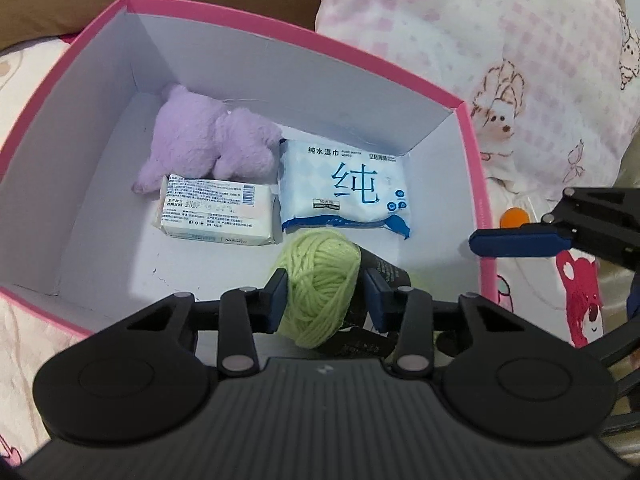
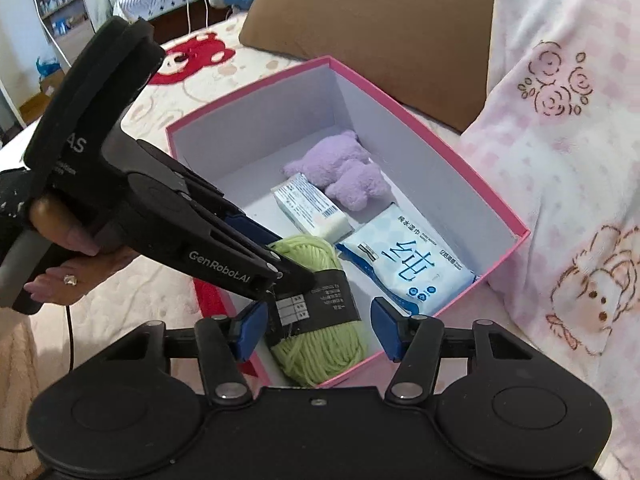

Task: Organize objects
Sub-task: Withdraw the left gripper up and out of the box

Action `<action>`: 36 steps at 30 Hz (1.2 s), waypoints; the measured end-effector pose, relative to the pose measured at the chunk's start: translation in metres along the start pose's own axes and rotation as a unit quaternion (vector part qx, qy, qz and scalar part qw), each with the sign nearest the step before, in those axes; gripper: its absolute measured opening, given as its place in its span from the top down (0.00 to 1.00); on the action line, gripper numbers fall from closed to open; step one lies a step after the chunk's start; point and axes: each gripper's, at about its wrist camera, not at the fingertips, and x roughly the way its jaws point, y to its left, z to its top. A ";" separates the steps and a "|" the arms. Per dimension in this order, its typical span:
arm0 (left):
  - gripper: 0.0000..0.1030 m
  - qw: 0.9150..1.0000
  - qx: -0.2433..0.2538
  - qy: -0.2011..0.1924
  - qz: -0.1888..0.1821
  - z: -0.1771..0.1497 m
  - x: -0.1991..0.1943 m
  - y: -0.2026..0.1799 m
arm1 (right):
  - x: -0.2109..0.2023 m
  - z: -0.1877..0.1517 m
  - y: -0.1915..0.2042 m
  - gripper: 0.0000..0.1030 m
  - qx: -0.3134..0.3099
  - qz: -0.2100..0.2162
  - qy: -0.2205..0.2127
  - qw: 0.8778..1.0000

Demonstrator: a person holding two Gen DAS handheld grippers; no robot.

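Green yarn ball (image 1: 318, 286) w/ a black paper band sits in the near part of the pink box (image 1: 478, 184), at the near-right corner in the left wrist view. Left gripper (image 1: 326, 296) has its fingers (image 1: 276, 300) clenched on it: left pad against the yarn, right pad against the black band side, no gap seen. From the right wrist view the same left gripper (image 2: 286, 276) reaches down into the box from the left, tip on the ball (image 2: 316, 316), held by a hand (image 2: 68, 256) w/ a ring.

Right gripper (image 2: 316, 330) is outside the box's near wall, fingers (image 2: 384, 328) released, pads apart; the ball shows between them in that view but lies inside the box beyond them, and neither pad is seen pressing it. In the left wrist view one blue pad of the right gripper (image 1: 516, 242) sits just over the right rim of the box.

Other contents, all on the white box floor: blue-white wet wipes pack (image 1: 344, 188) just behind the ball, printed face up; small white tissue pack (image 1: 218, 212) beside it to the left, barcode side up; purple plush toy (image 1: 212, 140) behind the tissue pack, touching it, near the far wall.

Box rests on a bed w/ a cartoon-print sheet (image 2: 192, 56). Pink-white blanket (image 2: 560, 120) is piled right of the box, brown pillow (image 2: 360, 20) behind it. Orange round thing (image 1: 516, 218) right of the box, too small to ID.
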 end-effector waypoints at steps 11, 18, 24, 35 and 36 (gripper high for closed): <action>0.61 0.998 -0.009 -0.041 0.051 -0.012 -0.042 -0.017 | -0.031 -0.012 0.005 0.40 0.013 -0.007 -0.033 0.999; 0.59 0.996 0.007 -0.054 0.068 -0.010 -0.084 -0.042 | -0.055 -0.012 0.025 0.38 0.004 -0.002 -0.041 0.999; 0.51 0.993 0.028 -0.050 0.104 -0.012 -0.127 -0.065 | -0.083 -0.006 0.036 0.33 0.009 0.001 -0.068 0.998; 0.40 0.996 0.043 -0.034 0.067 -0.042 -0.180 -0.092 | -0.138 -0.025 0.058 0.15 -0.003 -0.001 -0.080 0.997; 0.40 0.996 0.046 -0.032 0.067 -0.045 -0.183 -0.095 | -0.142 -0.029 0.061 0.15 -0.006 -0.003 -0.081 0.997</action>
